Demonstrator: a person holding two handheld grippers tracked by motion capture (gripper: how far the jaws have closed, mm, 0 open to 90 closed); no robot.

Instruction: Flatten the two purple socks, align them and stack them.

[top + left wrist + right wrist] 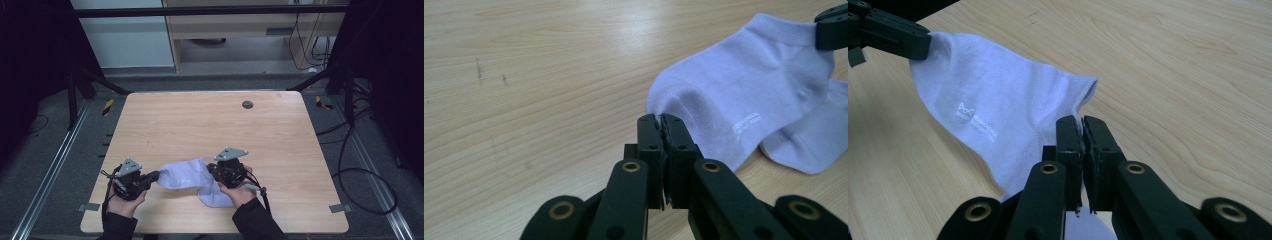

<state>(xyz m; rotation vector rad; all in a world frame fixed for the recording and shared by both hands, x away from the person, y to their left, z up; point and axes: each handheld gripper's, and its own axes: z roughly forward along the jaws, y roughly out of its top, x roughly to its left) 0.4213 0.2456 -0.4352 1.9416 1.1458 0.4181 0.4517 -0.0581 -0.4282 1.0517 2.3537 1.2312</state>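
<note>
A white ankle sock [182,174] hangs stretched between my two grippers, just above the wooden table [210,125]. My left gripper [154,177] is shut on one end of it; in the left gripper view the jaws [659,121] pinch the rounded end of the sock [749,85]. My right gripper [212,170] is shut on the other end, and in the right gripper view it [1082,122] clamps the sock's [998,95] open edge. A second white sock [216,198] lies flat on the table beneath, partly covered by the held one [819,142].
A small dark round hole [247,104] sits near the table's far edge. Bare wood stretches ahead of both grippers. Black frame posts stand at the sides, and cables [360,175] lie on the floor to the right.
</note>
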